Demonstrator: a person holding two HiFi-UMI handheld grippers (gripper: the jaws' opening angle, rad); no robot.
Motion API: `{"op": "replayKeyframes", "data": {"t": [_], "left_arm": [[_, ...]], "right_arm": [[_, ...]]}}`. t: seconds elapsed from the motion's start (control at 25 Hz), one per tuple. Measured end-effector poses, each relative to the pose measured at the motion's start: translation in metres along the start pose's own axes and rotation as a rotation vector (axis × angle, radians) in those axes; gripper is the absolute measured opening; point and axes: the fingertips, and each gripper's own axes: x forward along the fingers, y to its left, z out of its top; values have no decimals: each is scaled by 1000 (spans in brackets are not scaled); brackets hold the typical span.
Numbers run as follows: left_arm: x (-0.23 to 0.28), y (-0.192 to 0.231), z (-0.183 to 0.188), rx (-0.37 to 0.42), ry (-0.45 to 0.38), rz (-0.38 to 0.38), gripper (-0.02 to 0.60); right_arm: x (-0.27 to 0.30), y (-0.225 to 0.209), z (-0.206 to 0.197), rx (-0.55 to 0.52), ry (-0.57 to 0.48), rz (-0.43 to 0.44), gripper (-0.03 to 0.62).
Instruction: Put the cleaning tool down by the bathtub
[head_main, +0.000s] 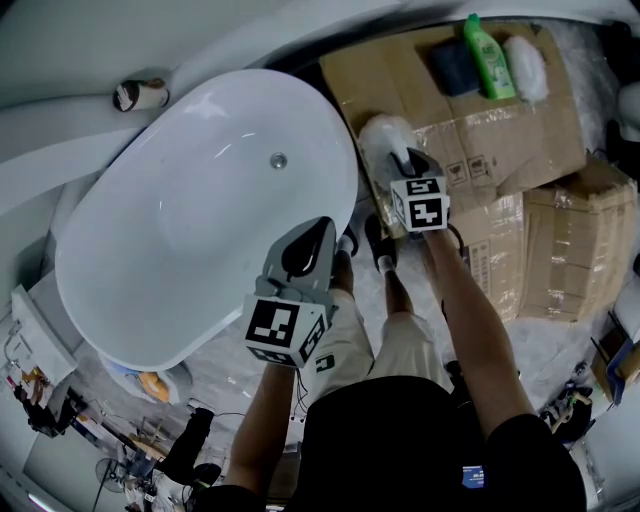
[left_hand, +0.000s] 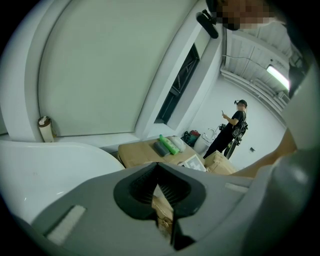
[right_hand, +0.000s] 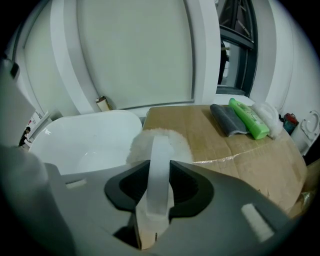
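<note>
The cleaning tool is a duster with a fluffy white head (head_main: 383, 137) and a flat white handle (right_hand: 159, 170). My right gripper (head_main: 405, 162) is shut on that handle, and the head (right_hand: 161, 144) hangs over the near edge of the flattened cardboard, just right of the bathtub rim. The white oval bathtub (head_main: 200, 220) fills the left and middle of the head view and shows in both gripper views (right_hand: 85, 140) (left_hand: 50, 160). My left gripper (head_main: 322, 234) hovers by the tub's right rim, shut and holding nothing (left_hand: 159, 187).
Cardboard boxes (head_main: 540, 130) lie right of the tub, carrying a green bottle (head_main: 487, 57), a dark sponge (head_main: 455, 65) and a white fluffy pad (head_main: 525, 68). A small roll (head_main: 140, 95) stands on the ledge behind the tub. A person (left_hand: 232, 131) stands far off. Clutter (head_main: 150, 440) lies at lower left.
</note>
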Motion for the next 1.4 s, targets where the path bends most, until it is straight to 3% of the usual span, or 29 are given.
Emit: {"op": "replayKeyframes", "data": {"t": [0.72,1.4], "left_arm": [[-20,-12,-1,-7,-39,40,-2],[-78,-68,17,17,-172,117,-2]], "right_arm": [[-29,0,11,-74,-32,-11,97],[-129,32,31,-184,-149,66,97]]}}
